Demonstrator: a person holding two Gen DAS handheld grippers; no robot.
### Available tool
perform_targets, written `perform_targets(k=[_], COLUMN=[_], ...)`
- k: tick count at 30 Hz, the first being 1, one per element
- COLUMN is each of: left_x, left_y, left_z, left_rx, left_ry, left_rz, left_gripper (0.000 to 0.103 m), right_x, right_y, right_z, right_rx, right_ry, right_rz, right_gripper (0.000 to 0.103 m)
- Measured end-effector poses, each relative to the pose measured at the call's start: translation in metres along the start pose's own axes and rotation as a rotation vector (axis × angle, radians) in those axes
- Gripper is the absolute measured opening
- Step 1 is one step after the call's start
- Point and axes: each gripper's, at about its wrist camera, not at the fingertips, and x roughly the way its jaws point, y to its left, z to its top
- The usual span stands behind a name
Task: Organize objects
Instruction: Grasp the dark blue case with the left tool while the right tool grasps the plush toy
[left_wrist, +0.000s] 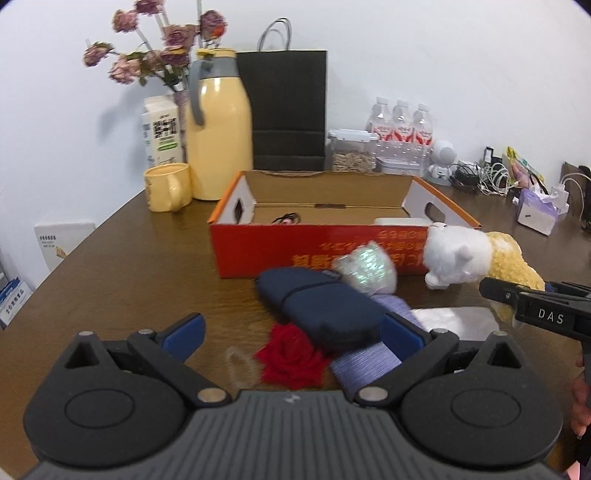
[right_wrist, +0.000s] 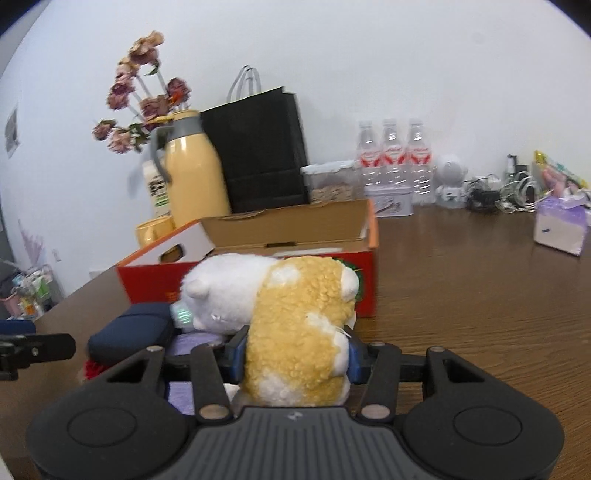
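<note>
Right gripper (right_wrist: 293, 360): blue-padded jaws clamped on the rump of a white-and-tan curly-fleece plush animal (right_wrist: 295, 325), squeezing the pile in at both flanks. Its smooth white head end points to 10 o'clock.

Left gripper (left_wrist: 291, 332): jaws spread wide, nothing pressed between the pads. A navy-blue fabric pouch (left_wrist: 317, 302) with rounded ends and a dark strap lies in the gap, the right pad just beside it. Whether it touches cannot be told.

At 6 o'clock of the pouch, a red fuzzy rose-shaped piece (left_wrist: 291, 356). At 5 o'clock, a lavender spool of fine thread (left_wrist: 365, 360). At 1 o'clock, a crinkled iridescent foil-like bundle (left_wrist: 367, 267), blurred.

Beyond the heap, at 12 o'clock, a red-orange corrugated cardboard box (left_wrist: 280, 251) stands open, its flaps up and its plain brown inside showing.

All rest on a dark brown wood-grain table (left_wrist: 147, 258). At 11 o'clock stand a glossy pale-yellow mug (left_wrist: 168, 188) and a matching jug with a grey handle (left_wrist: 218, 140).
</note>
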Motion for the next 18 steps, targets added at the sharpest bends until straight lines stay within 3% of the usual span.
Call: perform_targets(k=[6,14,15,17,18], left_x=[0.029,0.077,0.080,0.086,0.088], left_y=[-0.034,-0.057,-0.057,-0.057,-0.056], left_z=[0.016,0.021,0.021,0.021,0.021], left_rx=[0.024,0.010,0.007,0.001,-0.002], left_ry=[0.042,0.132,0.137,0.156,0.166], left_rz=[0.042,0.196,0.201,0.201,0.206], left_gripper=[0.103,0.103,0.102,0.084,0.082], right_x=[0.001,-0.001,-0.001,-0.001,0.000], right_y=[-0.017,-0.020,-0.021,-0.021,-0.021], right_z=[0.000,-0.002,-0.002,-0.001,-0.001], right_rx=[0.026,0.048,0.049,0.052,0.055], right_ry=[-0.023,-0.036,-0.037,-0.035,-0.033], right_rz=[-0.037,-0.029,-0.028,-0.025,-0.020], right_gripper=[0.048,0.048,0.048,0.048,0.048])
